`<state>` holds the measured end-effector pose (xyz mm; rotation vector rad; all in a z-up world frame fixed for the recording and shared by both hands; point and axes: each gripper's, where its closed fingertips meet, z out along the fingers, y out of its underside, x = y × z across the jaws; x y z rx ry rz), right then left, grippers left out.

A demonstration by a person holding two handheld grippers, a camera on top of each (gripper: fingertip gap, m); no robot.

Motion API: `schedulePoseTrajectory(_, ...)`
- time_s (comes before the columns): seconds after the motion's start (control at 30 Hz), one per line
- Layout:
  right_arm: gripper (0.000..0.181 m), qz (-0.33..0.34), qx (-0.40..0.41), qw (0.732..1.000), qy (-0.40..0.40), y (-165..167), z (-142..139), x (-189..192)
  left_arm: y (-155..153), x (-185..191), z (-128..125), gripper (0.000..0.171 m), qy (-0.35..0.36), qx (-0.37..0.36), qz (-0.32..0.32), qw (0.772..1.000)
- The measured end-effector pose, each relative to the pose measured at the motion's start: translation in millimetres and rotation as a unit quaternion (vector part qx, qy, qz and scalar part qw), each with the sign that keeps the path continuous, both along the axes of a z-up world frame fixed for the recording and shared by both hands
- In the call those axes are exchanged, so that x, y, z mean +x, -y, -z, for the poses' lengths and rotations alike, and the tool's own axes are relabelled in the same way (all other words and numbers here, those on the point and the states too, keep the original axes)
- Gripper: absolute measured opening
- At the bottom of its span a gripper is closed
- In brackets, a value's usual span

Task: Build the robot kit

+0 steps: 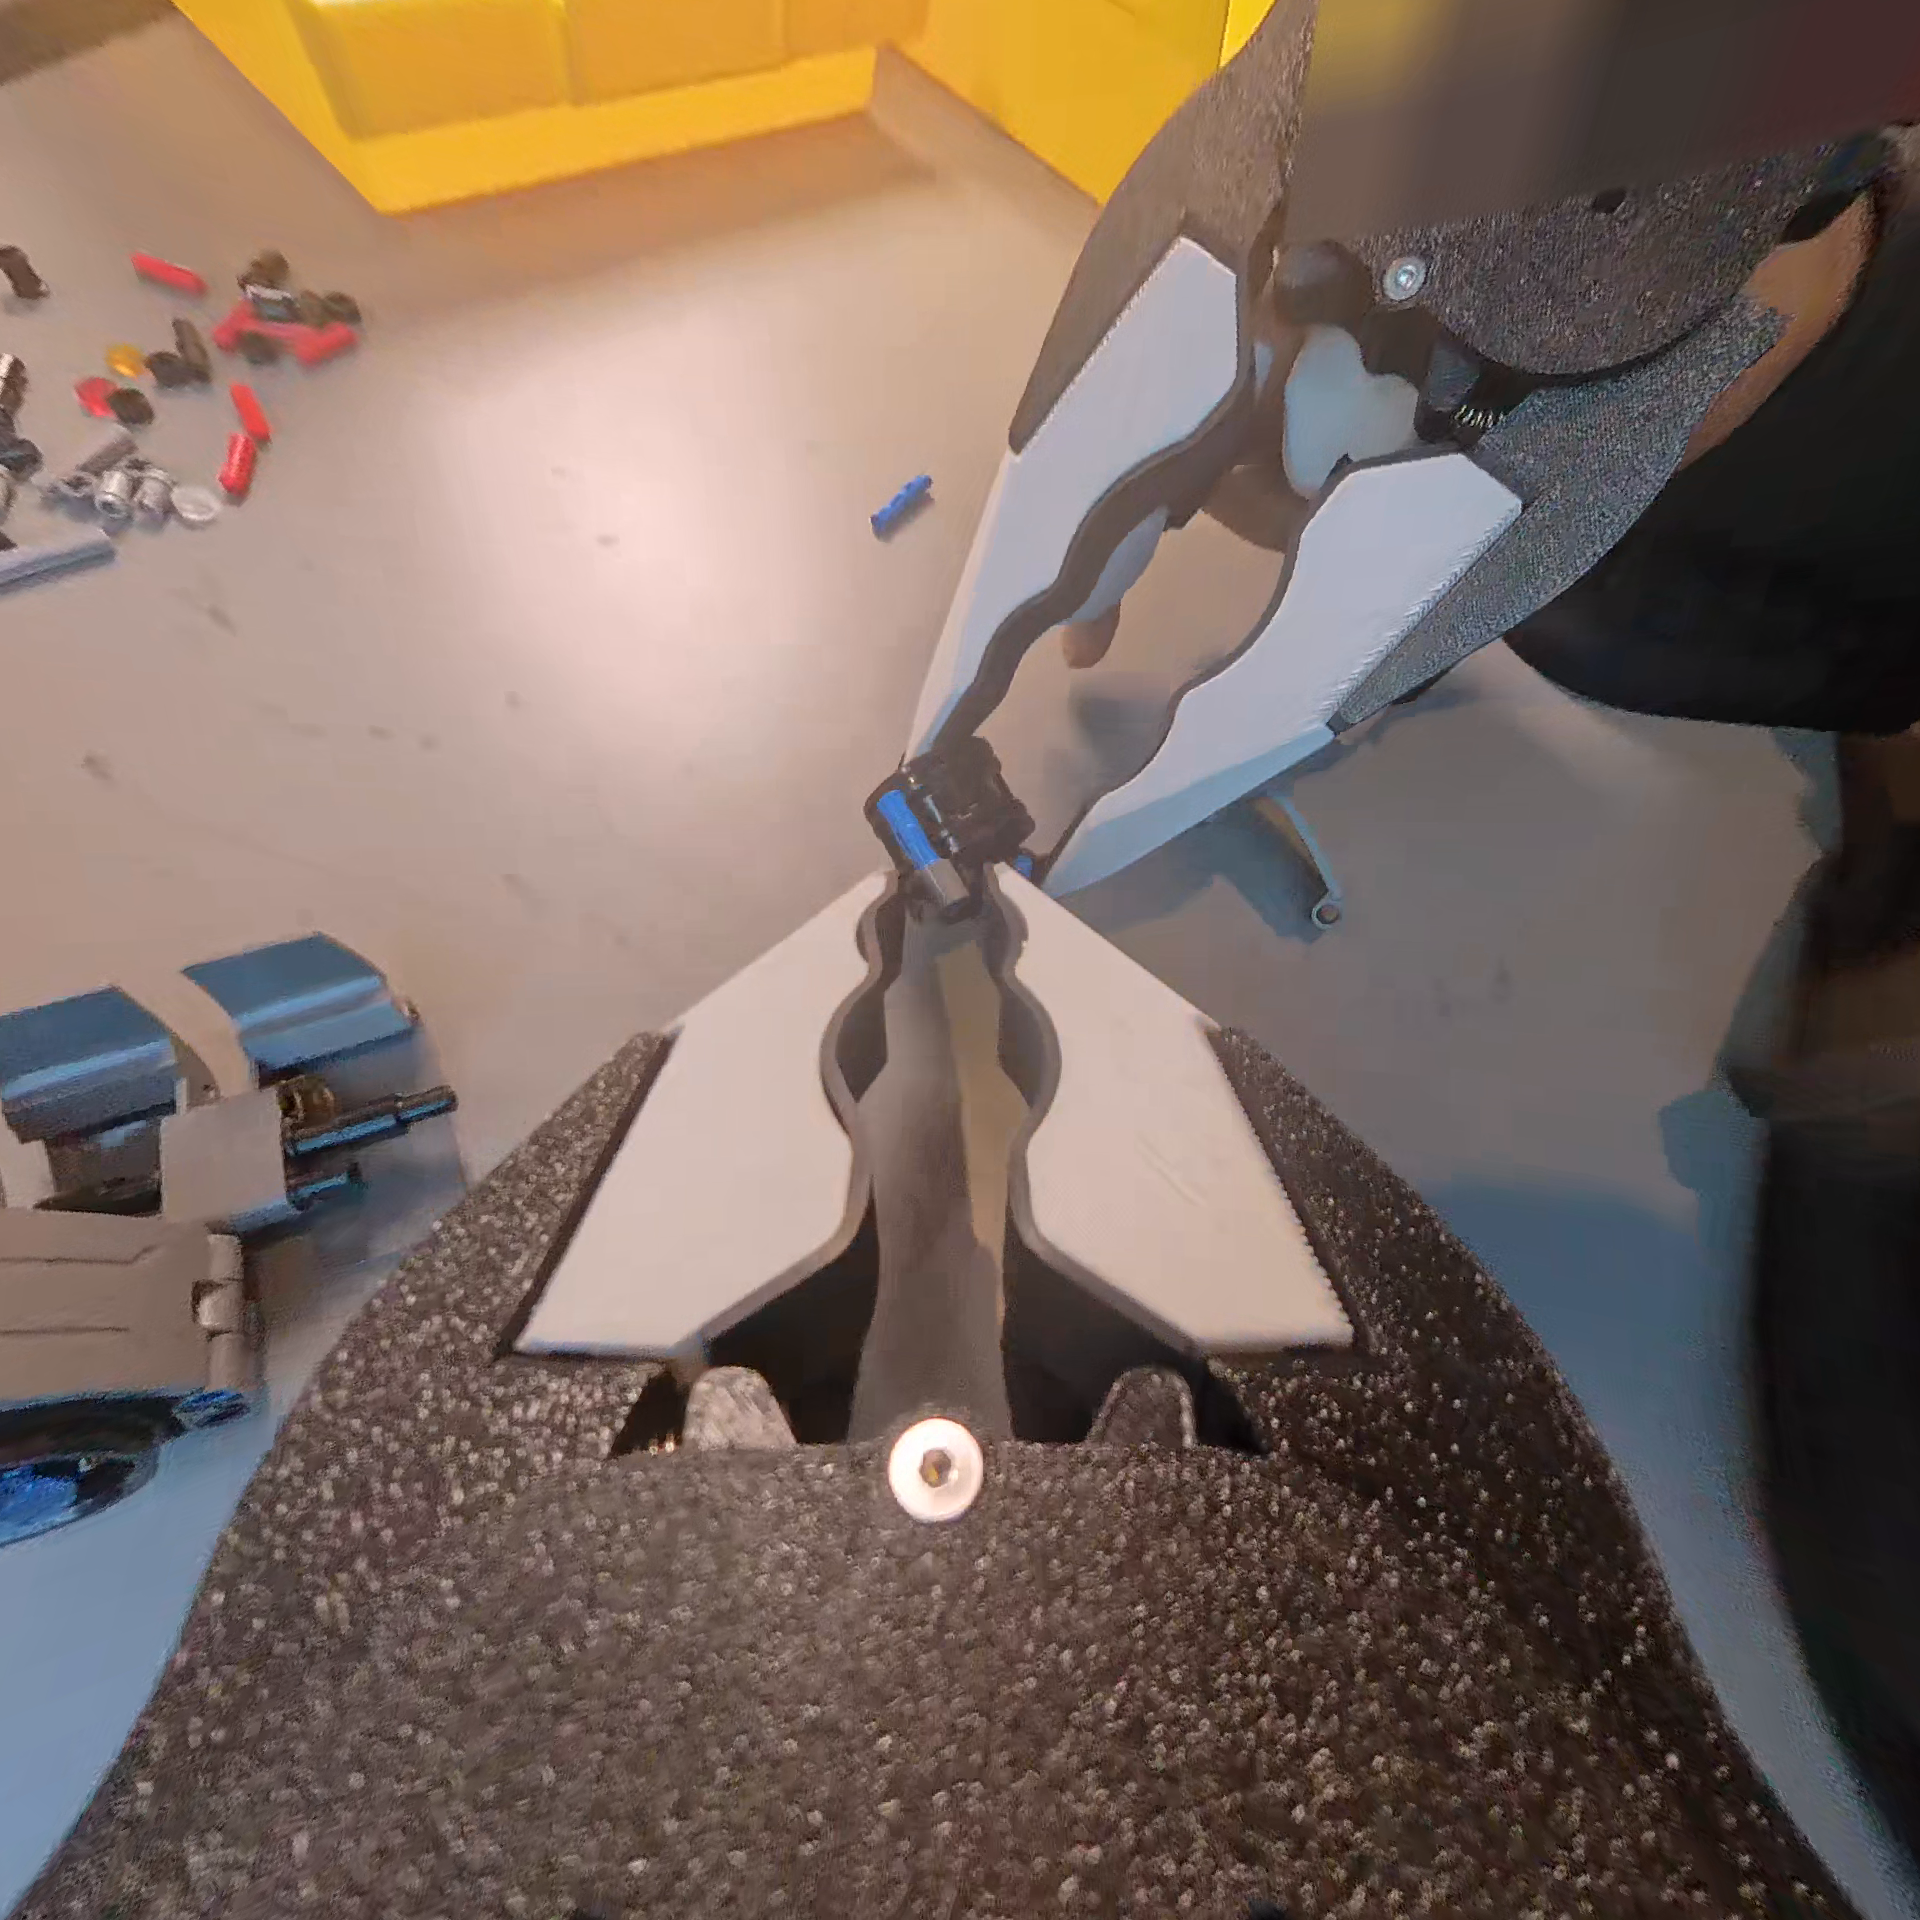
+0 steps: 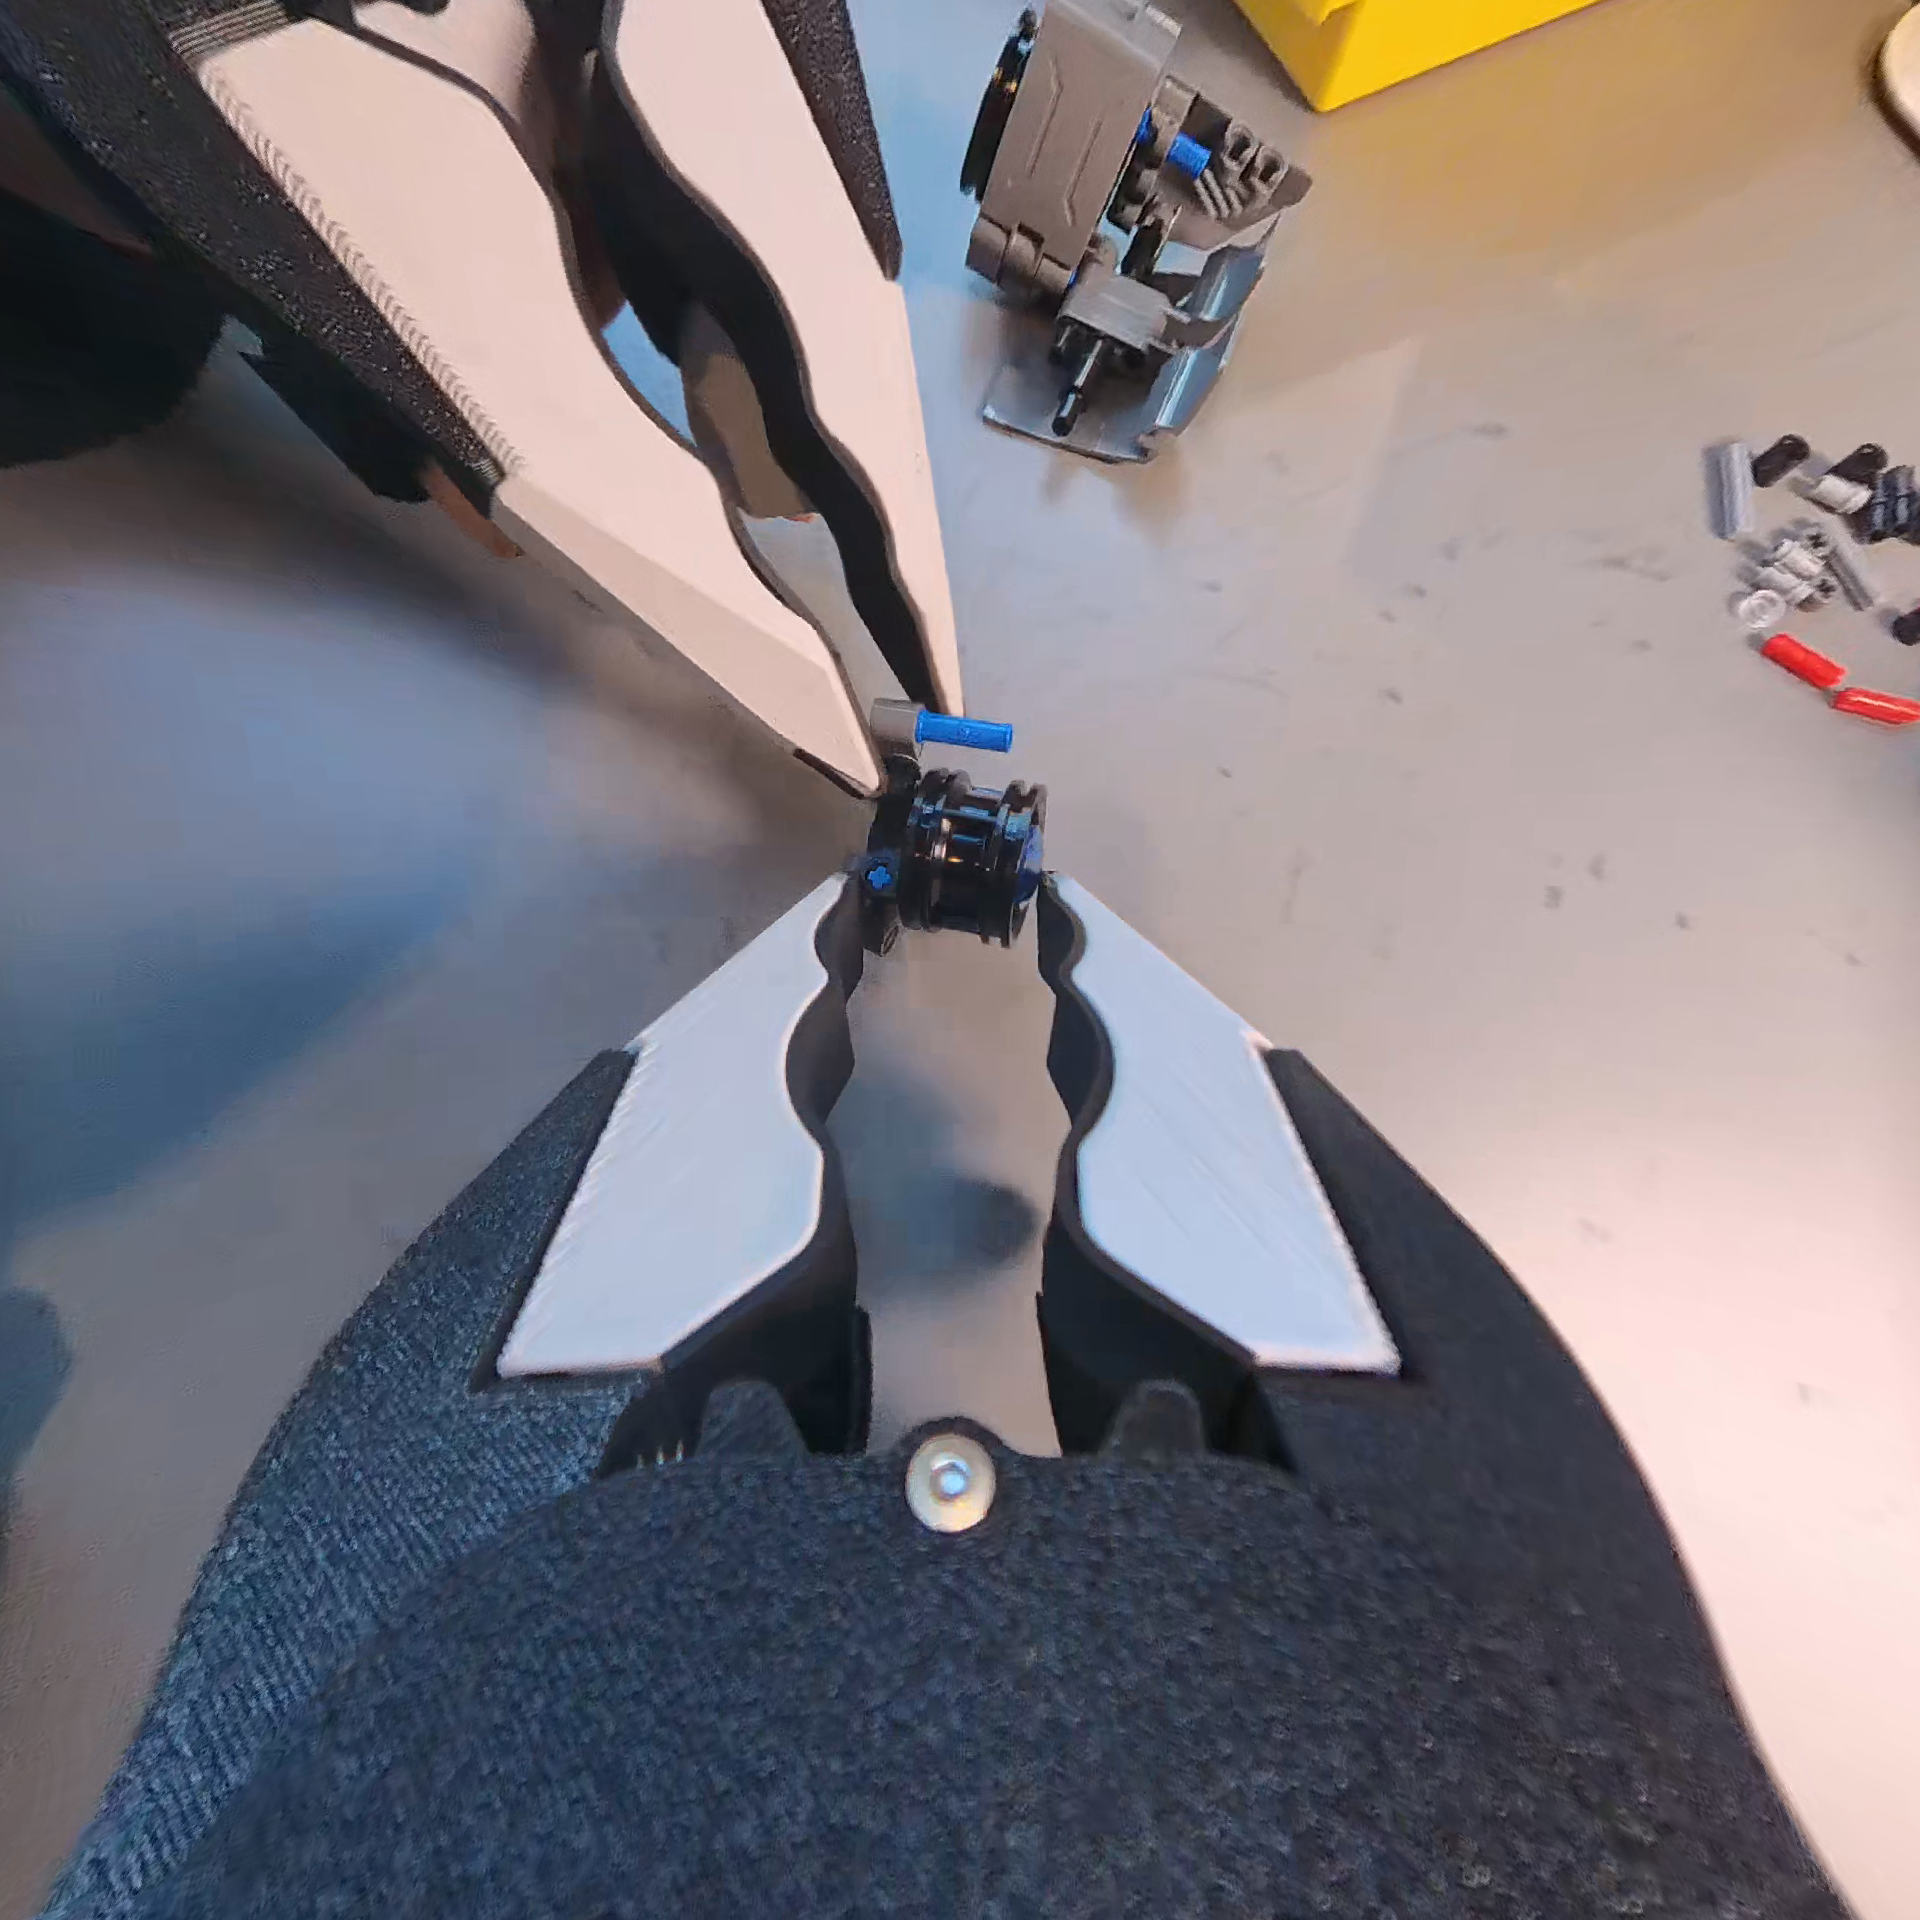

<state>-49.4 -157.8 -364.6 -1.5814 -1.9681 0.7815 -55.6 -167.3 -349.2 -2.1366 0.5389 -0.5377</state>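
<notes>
Both grippers meet tip to tip above a grey table [image 1: 520,675]. My left gripper [image 1: 945,894] is shut on a small grey connector [image 1: 940,891] with a blue pin [image 1: 904,821] through it. My right gripper [image 2: 945,894] is shut on a black wheel hub [image 2: 961,868]. The hub touches the connector. In the right wrist view the left gripper [image 2: 914,740] comes in from the upper left, with the grey connector [image 2: 894,720] and blue pin [image 2: 964,730] just above the hub. In the left wrist view the right gripper [image 1: 987,816] comes in from the upper right, holding the hub [image 1: 977,800].
A partly built grey model [image 1: 208,1091] stands on the table at the left; it also shows in the right wrist view [image 2: 1122,239]. A pile of small red, black and grey parts [image 1: 156,384] [image 2: 1829,551], a loose blue pin [image 1: 902,507] and a yellow box [image 1: 623,94] lie beyond. Only a small space, under 4 cm, lies between the two pairs of fingers.
</notes>
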Motion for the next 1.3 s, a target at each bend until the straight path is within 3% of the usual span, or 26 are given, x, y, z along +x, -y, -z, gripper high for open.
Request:
schedulePoseTrajectory(0.23,0.050,-0.037,-0.009,0.999,0.007,3,1,6,0,-3,7,0.012,0.014,-0.034,-0.013,0.999)
schedulePoseTrajectory(0.57,0.049,-0.052,0.040,0.998,0.010,-3,9,6,-4,-6,5,0.012,0.023,-0.026,-0.013,0.999)
schedulePoseTrajectory(0.7,0.049,-0.054,0.033,0.998,0.016,-8,6,12,-7,-9,0,0.021,0.013,-0.006,-0.019,1.000)
schedulePoseTrajectory(0.93,0.043,0.000,0.033,0.999,-0.011,-68,-22,45,0,-15,-6,0.024,-0.017,0.017,-0.020,1.000)
schedulePoseTrajectory(1.17,0.031,0.042,0.026,0.999,0.000,-107,-1,64,-5,5,4,0.028,-0.103,0.050,-0.010,0.993)
schedulePoseTrajectory(1.3,0.026,0.053,0.021,0.998,0.003,-113,6,60,-14,6,8,0.049,-0.148,0.066,-0.018,0.987)
